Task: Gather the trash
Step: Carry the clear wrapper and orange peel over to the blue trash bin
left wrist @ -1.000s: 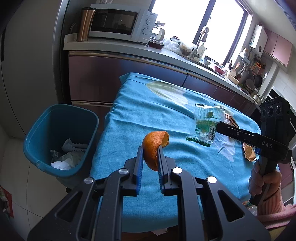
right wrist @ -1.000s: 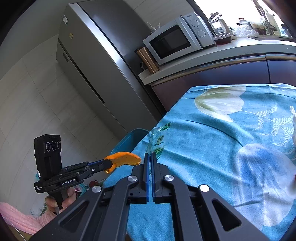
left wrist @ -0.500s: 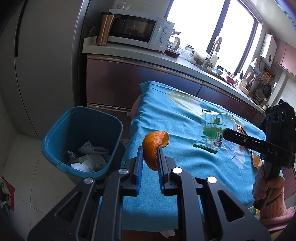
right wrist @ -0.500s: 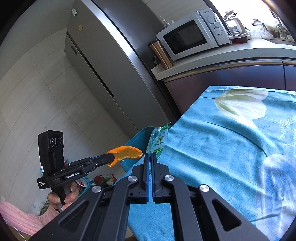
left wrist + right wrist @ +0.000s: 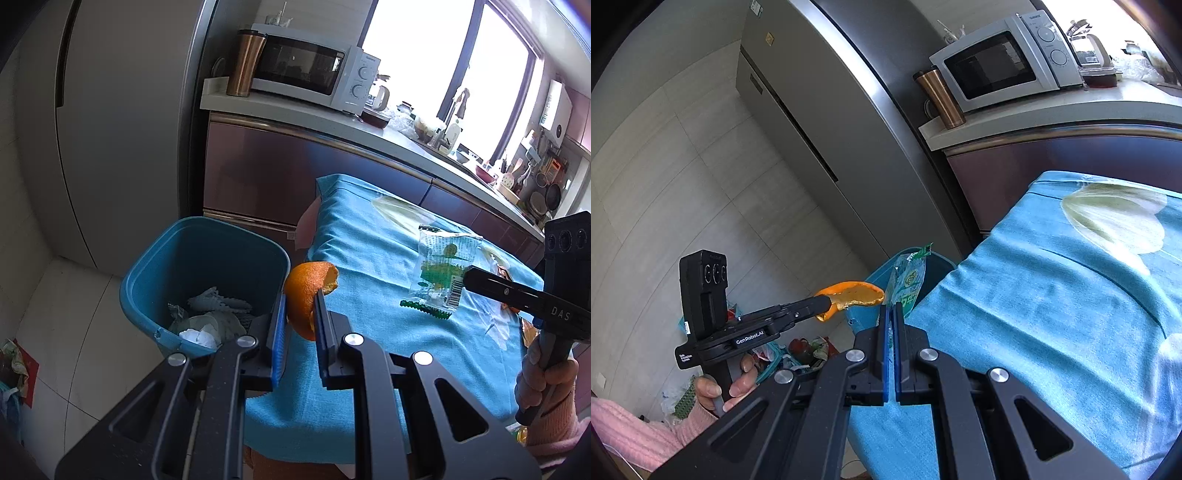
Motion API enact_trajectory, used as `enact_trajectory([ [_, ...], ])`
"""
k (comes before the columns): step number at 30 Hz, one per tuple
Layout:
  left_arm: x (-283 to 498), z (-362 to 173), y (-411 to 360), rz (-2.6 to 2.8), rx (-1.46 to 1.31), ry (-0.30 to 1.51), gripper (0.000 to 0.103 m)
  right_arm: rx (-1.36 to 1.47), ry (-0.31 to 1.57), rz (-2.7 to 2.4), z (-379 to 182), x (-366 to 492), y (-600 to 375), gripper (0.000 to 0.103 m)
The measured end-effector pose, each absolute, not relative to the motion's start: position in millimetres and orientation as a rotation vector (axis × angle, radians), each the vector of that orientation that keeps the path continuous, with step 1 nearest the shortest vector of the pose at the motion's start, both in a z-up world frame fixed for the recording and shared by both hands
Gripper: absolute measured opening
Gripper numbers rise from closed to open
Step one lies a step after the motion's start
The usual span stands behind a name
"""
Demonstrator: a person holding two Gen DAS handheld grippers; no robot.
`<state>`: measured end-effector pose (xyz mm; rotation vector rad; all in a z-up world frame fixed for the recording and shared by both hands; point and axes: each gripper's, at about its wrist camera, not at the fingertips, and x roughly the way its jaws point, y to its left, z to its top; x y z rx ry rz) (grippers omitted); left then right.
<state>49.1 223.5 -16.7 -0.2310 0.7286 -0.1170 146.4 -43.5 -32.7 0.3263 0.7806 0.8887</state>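
Note:
An orange peel (image 5: 308, 293) is pinched in my left gripper (image 5: 301, 306), which hangs at the table's left edge beside the teal bin (image 5: 207, 266). The same peel (image 5: 855, 295) shows in the right wrist view, held out toward the bin (image 5: 934, 262). My right gripper (image 5: 891, 314) is shut on a clear plastic wrapper with green print (image 5: 908, 280), seen from the left wrist view as a flat wrapper (image 5: 441, 271) held above the blue tablecloth (image 5: 369, 258). Crumpled white paper (image 5: 207, 317) lies inside the bin.
A steel fridge (image 5: 122, 110) stands behind the bin. A microwave (image 5: 310, 70) and a copper tumbler (image 5: 245, 64) sit on the counter. More peel scraps (image 5: 511, 306) lie on the cloth behind the right gripper. Bags and clutter (image 5: 805, 350) cover the floor.
Both grippers have carried their loads leftward toward the bin. The peel now sits at the table's edge next to the bin rim, and the wrapper has neared that edge.

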Motion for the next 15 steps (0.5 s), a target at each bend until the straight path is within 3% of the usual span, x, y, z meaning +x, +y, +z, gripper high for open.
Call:
enact_trajectory([
  [15, 59.6, -30.6, 256.3, -0.029, -0.257, 0.751, 0.015, 0.278, 0.809, 0.957, -32.7, 155.1, -1.0, 0.001],
])
